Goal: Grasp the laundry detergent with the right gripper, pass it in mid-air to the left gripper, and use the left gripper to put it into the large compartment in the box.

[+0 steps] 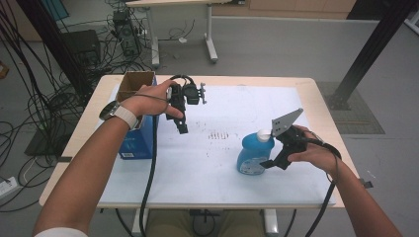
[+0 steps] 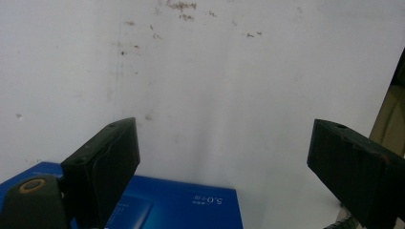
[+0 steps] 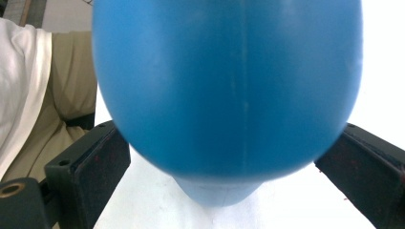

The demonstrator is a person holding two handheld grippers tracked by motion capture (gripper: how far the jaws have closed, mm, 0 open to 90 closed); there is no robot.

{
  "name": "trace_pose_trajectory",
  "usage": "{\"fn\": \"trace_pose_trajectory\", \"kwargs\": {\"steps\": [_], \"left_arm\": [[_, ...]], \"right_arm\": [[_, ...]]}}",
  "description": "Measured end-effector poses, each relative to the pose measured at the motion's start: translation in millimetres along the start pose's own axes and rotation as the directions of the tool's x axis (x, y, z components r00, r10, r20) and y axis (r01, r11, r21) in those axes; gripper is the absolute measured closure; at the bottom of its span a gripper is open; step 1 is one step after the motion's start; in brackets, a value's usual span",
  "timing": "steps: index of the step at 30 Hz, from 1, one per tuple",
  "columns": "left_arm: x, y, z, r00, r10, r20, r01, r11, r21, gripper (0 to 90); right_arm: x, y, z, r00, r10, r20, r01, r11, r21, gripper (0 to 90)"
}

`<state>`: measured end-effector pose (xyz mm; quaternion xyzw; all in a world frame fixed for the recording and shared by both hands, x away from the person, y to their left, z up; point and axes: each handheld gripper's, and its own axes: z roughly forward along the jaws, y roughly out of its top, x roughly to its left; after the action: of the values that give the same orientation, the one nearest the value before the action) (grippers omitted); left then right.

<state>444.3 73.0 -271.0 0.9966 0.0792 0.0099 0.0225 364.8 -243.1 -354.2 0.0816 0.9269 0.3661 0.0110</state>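
A blue bottle [image 1: 251,157] with a white cap [image 1: 265,134] stands on the white sheet [image 1: 207,168] at the right. My right gripper [image 1: 269,160] reaches it from the right. In the right gripper view the bottle [image 3: 224,81] bulges between the two jaws, whose pads [image 3: 102,162] touch its sides, so the right gripper [image 3: 231,129] is shut on it. My left gripper [image 1: 182,129] hangs above the sheet beside a blue carton [image 1: 140,140], pointing down. In its own view the left gripper [image 2: 224,143] is open with only bare sheet between the jaws.
The blue carton [image 2: 181,205] has an open brown top [image 1: 136,81] and stands at the table's left rear. Faint marks dot the sheet's middle [image 1: 220,135]. Cables [image 1: 44,98] and a black post [image 1: 368,54] lie beyond the wooden table edge [image 1: 321,98].
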Motion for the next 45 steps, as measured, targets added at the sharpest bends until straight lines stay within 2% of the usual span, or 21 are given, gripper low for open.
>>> {"fn": "trace_pose_trajectory", "kwargs": {"steps": [22, 29, 45], "left_arm": [[-0.5, 0.9, 1.4, 1.0000, 0.000, 0.001, 0.000, 1.0000, -0.001, 11.0], [-0.2, 0.4, 1.5, 1.0000, -0.004, 0.001, 0.004, 1.0000, 0.000, 11.0], [-0.6, 0.7, 1.5, 1.0000, -0.003, 0.001, 0.003, 1.0000, 0.003, 11.0]], "right_arm": [[0.3, -7.3, 7.4, 1.0000, -0.004, 0.002, 0.004, 0.998, -0.062, 6.2], [-0.2, -10.8, 8.7, 1.0000, 0.009, 0.000, -0.009, 0.997, -0.077, 5.9], [-0.5, -12.4, 13.4, 0.9999, -0.012, 0.007, 0.013, 0.995, -0.097, 5.9]]}}
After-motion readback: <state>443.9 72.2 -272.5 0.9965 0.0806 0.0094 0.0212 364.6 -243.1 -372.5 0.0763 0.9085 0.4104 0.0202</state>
